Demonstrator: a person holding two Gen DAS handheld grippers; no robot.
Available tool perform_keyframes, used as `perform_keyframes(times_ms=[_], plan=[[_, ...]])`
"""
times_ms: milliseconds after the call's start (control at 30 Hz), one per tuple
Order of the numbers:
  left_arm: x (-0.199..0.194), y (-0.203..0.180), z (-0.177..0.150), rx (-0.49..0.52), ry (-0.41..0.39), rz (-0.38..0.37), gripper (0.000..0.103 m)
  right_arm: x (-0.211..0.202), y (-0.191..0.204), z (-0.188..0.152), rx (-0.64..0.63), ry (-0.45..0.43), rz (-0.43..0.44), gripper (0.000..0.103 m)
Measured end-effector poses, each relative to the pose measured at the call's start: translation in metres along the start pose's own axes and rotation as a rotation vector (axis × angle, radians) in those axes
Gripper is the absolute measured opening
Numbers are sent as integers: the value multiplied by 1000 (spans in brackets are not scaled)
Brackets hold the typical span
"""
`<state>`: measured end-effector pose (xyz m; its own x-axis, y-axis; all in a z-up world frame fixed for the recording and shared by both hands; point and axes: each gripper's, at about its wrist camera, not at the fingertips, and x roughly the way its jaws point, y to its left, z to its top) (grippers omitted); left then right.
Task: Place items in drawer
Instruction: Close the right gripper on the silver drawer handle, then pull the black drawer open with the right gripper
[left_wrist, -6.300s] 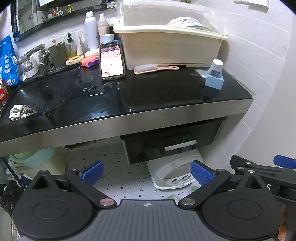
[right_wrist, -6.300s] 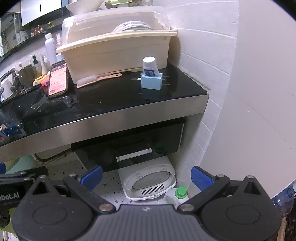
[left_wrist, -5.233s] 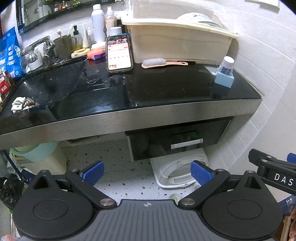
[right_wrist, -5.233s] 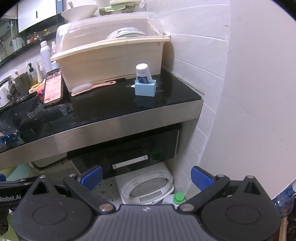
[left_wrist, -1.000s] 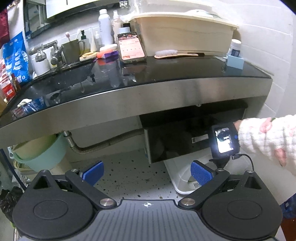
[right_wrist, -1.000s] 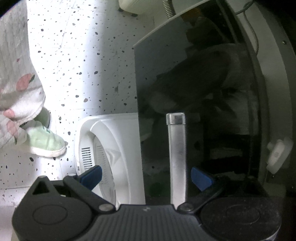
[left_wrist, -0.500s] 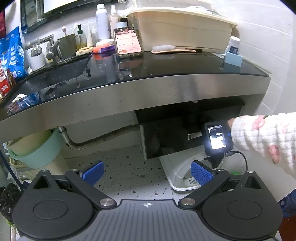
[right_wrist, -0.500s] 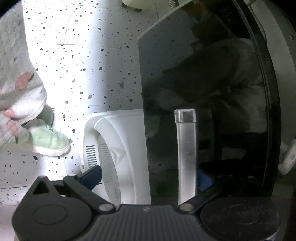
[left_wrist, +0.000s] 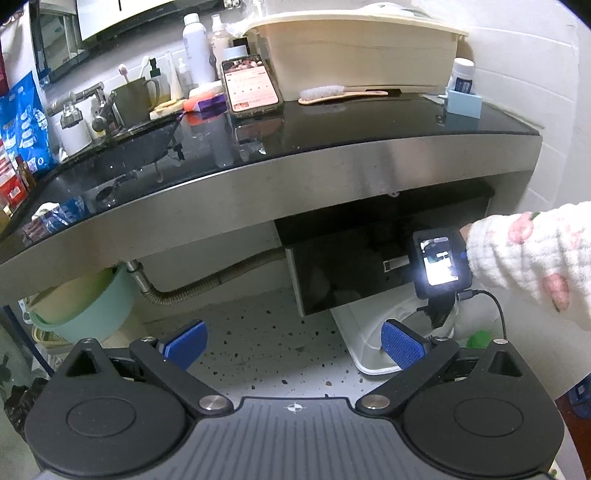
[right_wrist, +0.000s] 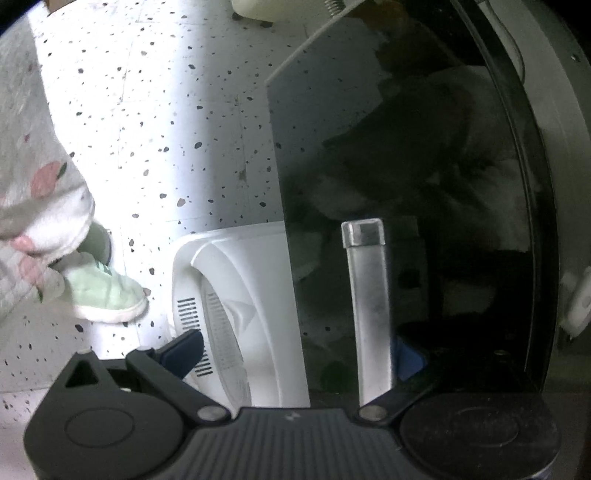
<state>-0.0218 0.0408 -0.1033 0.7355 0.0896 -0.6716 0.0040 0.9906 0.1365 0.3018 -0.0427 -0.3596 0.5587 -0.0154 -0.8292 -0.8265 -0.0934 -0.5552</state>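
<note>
A glossy black drawer (left_wrist: 354, 273) is hung under the right end of the counter (left_wrist: 295, 177), just below its steel front edge. A dark gap is seen between the drawer's top and the counter's underside. A flat silver handle (right_wrist: 365, 306) is fixed across the middle of its front. On the black counter top, a brush (left_wrist: 336, 92) is laid near the back edge, and a small white bottle (left_wrist: 461, 75) is stood in a blue holder (left_wrist: 463, 105) near the right end.
</note>
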Motion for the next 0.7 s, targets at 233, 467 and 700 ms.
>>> perform_keyframes(times_ms=[233, 467, 700], plan=[[2, 2, 0, 5, 6, 12, 102, -5, 4, -1, -6, 2, 9, 103], [-1, -2, 0, 10, -14, -5, 102, -10, 19, -8, -11, -5, -8, 103], [-6, -3, -3, 24, -31, 4, 102, -11, 32, -10, -22, 7, -11, 103]])
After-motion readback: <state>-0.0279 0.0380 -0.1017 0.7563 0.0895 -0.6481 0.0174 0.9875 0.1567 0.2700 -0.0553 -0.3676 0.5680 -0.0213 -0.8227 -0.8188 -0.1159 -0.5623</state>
